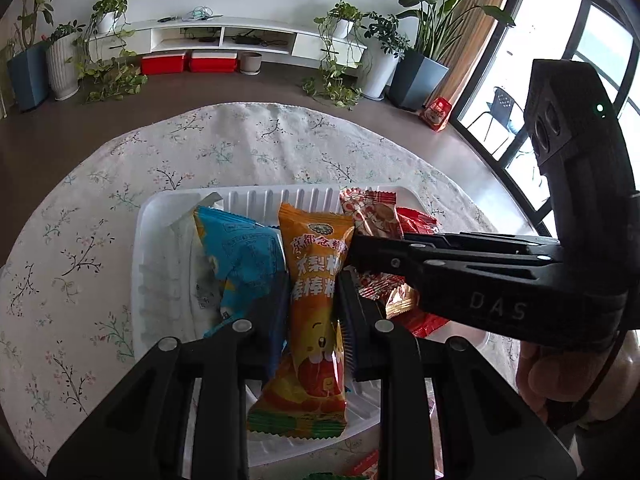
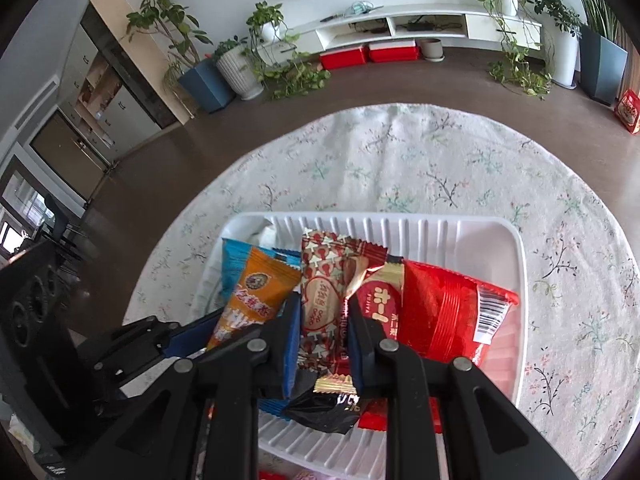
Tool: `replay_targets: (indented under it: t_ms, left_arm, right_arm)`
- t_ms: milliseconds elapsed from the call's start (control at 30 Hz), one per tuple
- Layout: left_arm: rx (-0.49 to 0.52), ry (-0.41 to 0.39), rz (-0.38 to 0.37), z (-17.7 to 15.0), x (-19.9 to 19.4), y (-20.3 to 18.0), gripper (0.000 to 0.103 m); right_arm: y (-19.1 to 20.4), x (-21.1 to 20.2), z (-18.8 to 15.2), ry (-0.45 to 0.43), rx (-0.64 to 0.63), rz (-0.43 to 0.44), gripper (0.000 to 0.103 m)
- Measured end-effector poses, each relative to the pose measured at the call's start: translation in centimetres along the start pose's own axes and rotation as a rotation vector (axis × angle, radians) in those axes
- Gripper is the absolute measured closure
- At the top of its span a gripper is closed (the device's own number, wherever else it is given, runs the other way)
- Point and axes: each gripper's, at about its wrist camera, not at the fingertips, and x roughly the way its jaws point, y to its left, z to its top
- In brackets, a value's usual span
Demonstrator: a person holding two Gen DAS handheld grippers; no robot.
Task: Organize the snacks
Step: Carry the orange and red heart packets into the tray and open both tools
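A white ribbed tray (image 1: 140, 240) (image 2: 516, 248) on the table holds several snack packets. My left gripper (image 1: 314, 292) is shut on an orange packet (image 1: 316, 320) with a cartoon face, upright over the tray's near side. In the right wrist view that left gripper (image 2: 224, 320) reaches in from the left with the orange packet (image 2: 264, 292). My right gripper (image 2: 324, 308) is shut on a red-and-white patterned packet (image 2: 324, 300), just right of the orange one. In the left wrist view the right gripper (image 1: 352, 256) comes in from the right, close beside the orange packet.
In the tray also lie a blue packet (image 1: 240, 256), a shiny red packet (image 2: 440, 312), a small dark-red bar (image 2: 378, 300) and a black wrapper (image 2: 324, 408). A floral cloth (image 2: 440, 160) covers the round table. A hand (image 1: 536, 368) holds the right gripper.
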Motion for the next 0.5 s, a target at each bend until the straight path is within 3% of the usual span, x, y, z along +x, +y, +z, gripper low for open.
replay_targets:
  t_ms: [233,500]
  left_arm:
    - [0.003,0.005,0.016,-0.1,0.6,0.2,0.081]
    - [-0.008,-0.005,0.007,-0.2,0.5,0.4,0.080]
  right_arm:
    - [0.6,1.6,-0.2,0.015,-0.047,-0.038,0.080]
    - [-0.1,2.9,-0.5,0.038,0.004,0.004,0.076]
